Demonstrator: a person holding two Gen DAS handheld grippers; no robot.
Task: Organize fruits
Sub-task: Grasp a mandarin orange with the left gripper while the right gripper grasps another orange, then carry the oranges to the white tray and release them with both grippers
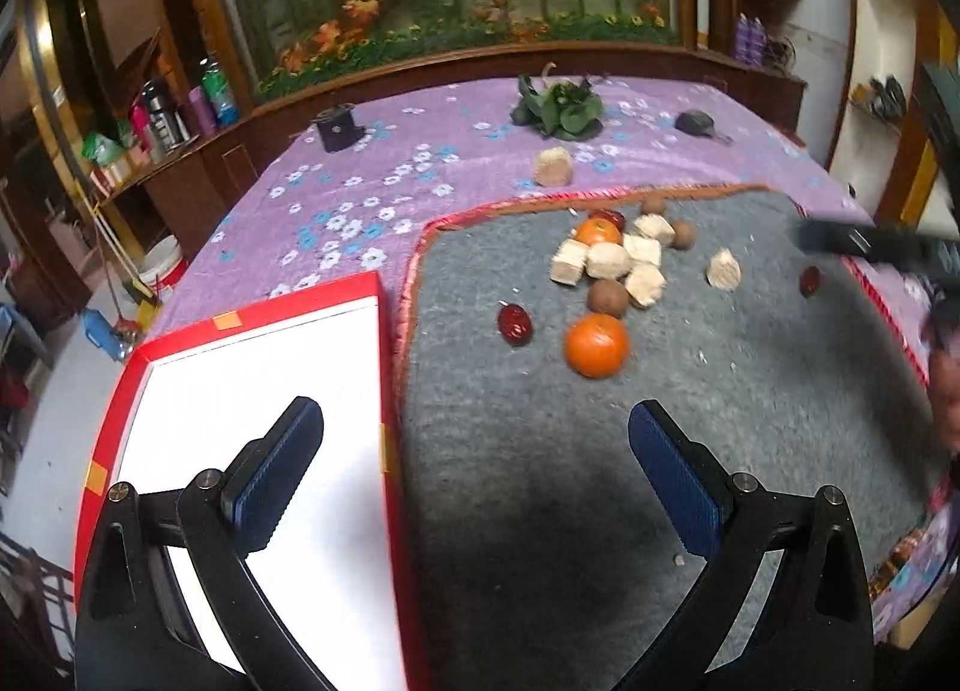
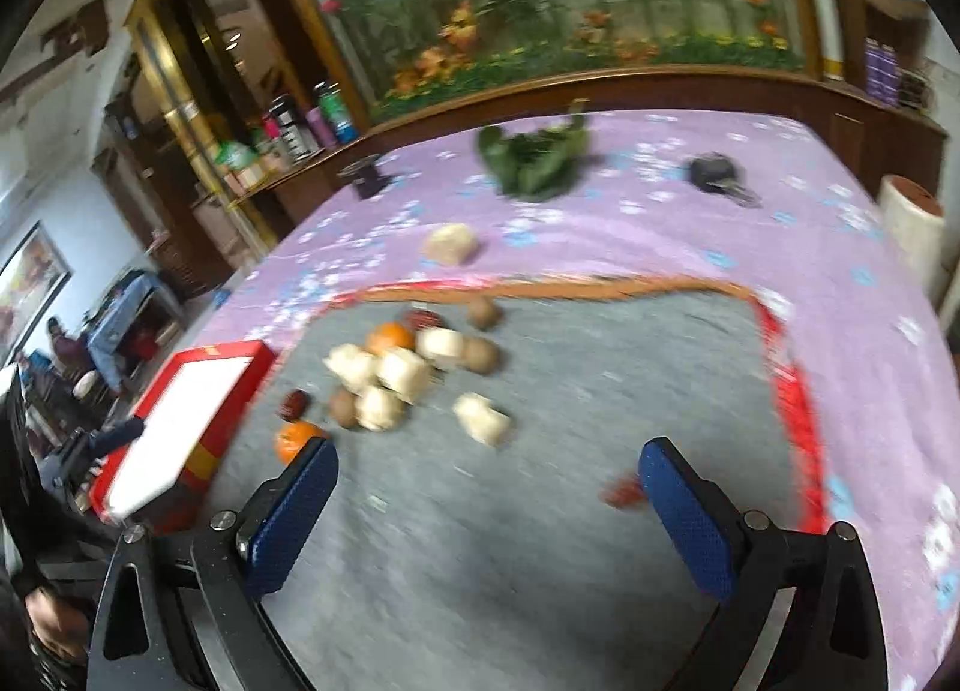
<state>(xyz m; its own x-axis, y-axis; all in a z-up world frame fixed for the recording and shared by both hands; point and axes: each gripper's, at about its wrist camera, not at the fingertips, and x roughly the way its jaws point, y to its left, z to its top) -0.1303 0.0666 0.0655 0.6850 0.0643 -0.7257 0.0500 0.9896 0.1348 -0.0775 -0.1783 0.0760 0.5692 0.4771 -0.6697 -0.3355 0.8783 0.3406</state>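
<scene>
The left gripper (image 1: pixel 474 421) hung with its blue pads spread wide and nothing between them. Beneath its left finger lay the red box (image 1: pixel 393 391) with a white lining; no writing showed on it. Ahead of the fingers, on the grey mat (image 1: pixel 750 391), sat the nearest orange (image 1: pixel 596 345), with a red date (image 1: pixel 515 324) just to its left. Beyond them a second orange (image 1: pixel 597 232) touched a heap of pale cubes (image 1: pixel 606 262) and brown round fruits (image 1: pixel 606 296).

The right gripper (image 2: pixel 486 472) was likewise wide apart and empty. A blurred red date (image 2: pixel 621 492) lay just beside its right finger, and an orange (image 2: pixel 294 439) by its left fingertip. No label was readable anywhere.
</scene>
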